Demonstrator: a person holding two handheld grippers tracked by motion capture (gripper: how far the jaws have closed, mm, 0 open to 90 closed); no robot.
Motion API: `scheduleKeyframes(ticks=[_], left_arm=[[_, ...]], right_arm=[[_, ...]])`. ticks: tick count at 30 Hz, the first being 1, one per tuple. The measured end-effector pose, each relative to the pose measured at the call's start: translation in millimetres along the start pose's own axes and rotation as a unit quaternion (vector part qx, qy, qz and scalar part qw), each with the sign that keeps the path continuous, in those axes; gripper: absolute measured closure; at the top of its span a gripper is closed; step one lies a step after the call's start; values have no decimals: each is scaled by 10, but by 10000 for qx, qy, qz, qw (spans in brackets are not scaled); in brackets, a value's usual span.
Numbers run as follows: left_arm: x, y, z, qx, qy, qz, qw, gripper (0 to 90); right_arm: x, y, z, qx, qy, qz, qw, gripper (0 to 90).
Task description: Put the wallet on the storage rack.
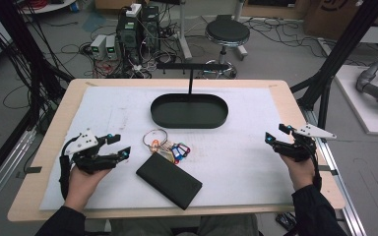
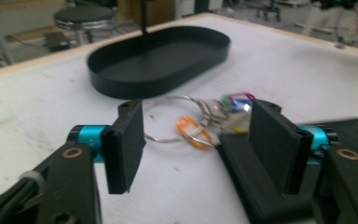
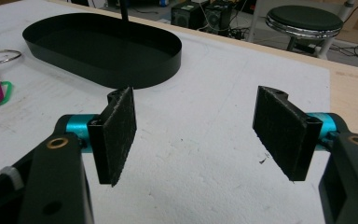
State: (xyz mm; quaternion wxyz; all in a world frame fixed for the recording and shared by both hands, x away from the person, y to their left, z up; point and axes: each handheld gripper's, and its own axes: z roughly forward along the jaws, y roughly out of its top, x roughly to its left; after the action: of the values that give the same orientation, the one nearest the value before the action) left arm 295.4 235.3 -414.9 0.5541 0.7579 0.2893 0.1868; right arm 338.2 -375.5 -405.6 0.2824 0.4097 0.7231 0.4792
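The key bunch (image 1: 163, 144) is seen in the high view just ahead and to the inside of the left hand-held gripper (image 1: 119, 146), lying on the tabletop (image 1: 236, 147) against the far corner of a black slab-shaped case (image 1: 169, 180). That gripper's jaws are held apart with nothing between them, probably so the rings can be approached. The right hand-held gripper (image 1: 274, 136) is kept well apart from both things, jaws likewise spread and empty. A black oval tray (image 1: 189, 111) is set beyond the keys, presumably as a receptacle.

In the left gripper view the keys (image 2: 200, 119) are framed between the spread jaws, the picture being somewhat blurred; the case (image 2: 247, 186) is partly covered by one jaw.

In the right gripper view bare white matting is seen between the jaws, with the tray (image 3: 102, 49) farther off. Cables, equipment and a stool (image 1: 227, 34) are scattered on the floor behind.
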Motion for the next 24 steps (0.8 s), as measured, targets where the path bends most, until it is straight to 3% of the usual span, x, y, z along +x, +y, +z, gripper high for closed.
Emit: scheduleKeyframes(ticks=[3, 6, 9, 16, 18, 21, 22, 24], left_arm=[[-90, -172, -22, 352, -317, 41, 9989, 443], [-124, -246, -23, 501, -484, 57, 9976, 469], [-181, -329, 11, 736, -714, 133, 9946, 493], [-226, -343, 132, 1018, -859, 231, 9908, 552], [-232, -336, 171, 1220, -820, 257, 9888, 552], [-227, -331, 192, 1337, -765, 227, 9878, 552], [-235, -330, 217, 1439, -783, 247, 9862, 560], [-237, -327, 227, 1508, -763, 272, 9852, 566]], right_arm=[[12, 0, -8, 13, -6, -19, 10000, 304], [25, 6, -5, -12, -5, -22, 10000, 304], [47, 14, 11, -5, 16, -39, 10000, 304], [94, 29, 47, 1, 85, -90, 9999, 304], [95, 28, 48, -9, 98, -110, 9999, 305], [90, 26, 44, 4, 95, -106, 9999, 304], [84, 24, 42, 7, 95, -113, 9999, 304], [83, 22, 41, 9, 96, -104, 9999, 304]])
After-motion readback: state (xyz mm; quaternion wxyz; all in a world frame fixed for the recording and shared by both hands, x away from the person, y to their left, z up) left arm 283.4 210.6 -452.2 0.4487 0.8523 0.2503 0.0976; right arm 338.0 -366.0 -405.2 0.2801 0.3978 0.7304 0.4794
